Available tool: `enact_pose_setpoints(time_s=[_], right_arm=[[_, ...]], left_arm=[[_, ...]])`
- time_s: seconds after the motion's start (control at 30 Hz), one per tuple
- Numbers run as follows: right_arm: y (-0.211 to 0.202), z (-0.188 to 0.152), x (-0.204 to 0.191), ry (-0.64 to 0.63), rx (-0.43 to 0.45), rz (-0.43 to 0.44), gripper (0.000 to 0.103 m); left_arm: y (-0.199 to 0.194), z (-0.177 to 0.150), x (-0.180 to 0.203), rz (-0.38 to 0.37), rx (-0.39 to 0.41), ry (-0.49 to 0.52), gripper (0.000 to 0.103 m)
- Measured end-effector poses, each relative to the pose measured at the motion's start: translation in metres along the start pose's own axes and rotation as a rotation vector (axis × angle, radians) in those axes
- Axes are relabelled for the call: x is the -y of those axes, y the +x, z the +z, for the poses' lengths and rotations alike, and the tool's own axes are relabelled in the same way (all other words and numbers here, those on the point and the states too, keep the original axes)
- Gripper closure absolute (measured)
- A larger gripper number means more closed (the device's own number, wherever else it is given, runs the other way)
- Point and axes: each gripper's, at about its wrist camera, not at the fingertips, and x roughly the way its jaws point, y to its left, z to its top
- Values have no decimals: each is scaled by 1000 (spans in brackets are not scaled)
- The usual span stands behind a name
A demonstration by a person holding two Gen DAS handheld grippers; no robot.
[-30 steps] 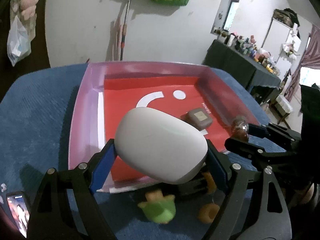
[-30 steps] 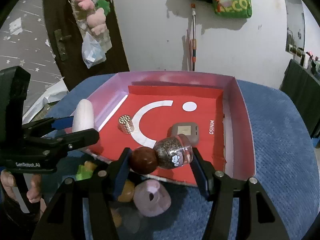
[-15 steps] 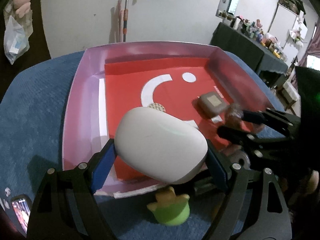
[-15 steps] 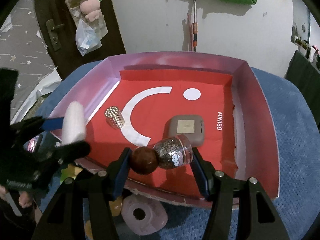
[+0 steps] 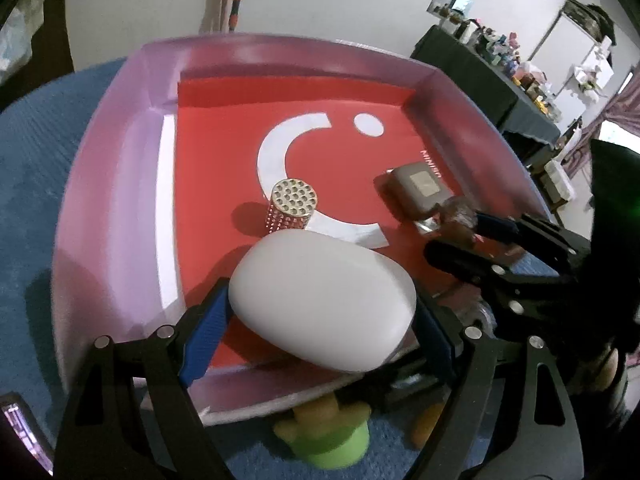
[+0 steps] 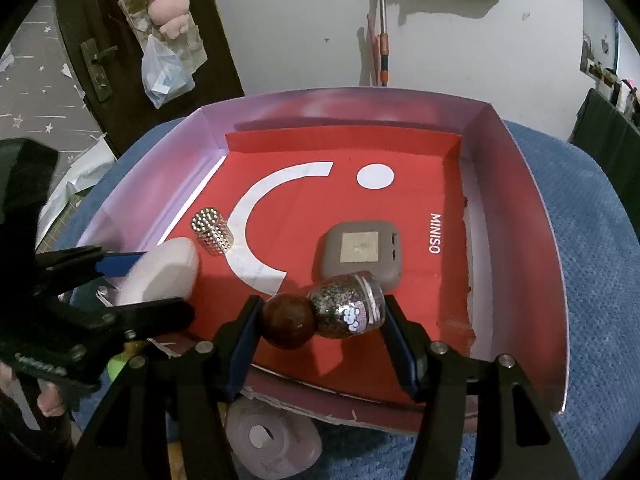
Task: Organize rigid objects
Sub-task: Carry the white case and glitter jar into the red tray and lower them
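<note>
Now you're mid-placement: left gripper (image 5: 320,312) clamps the white case (image 5: 324,300), right gripper (image 6: 320,320) clamps the glitter bottle (image 6: 344,310), both over the box's (image 6: 540,208) near edge; next lower and release.

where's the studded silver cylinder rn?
Studded silver cylinder stands in the red tray, left side, on the white arc, just beyond the white oval case held by the left tool.

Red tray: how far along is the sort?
Done: studded cylinder and grey case lie in the red tray. In hand: left gripper holds a white oval case, right gripper a glitter bottle, both over the tray. Left: green toy and pink ring outside.
</note>
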Motion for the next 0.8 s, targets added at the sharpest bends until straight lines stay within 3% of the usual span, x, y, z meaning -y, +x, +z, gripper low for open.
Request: enact_pose_setpoints(time_s=[0.5,0.8], right_arm=[[5,-1,-6,-28,46,-39,42],[18,-1,-1,-19,47,-82,42]], left_arm=[[18,14,-1,97,114,-49,19],[18,15,0,108,109,-49,19]])
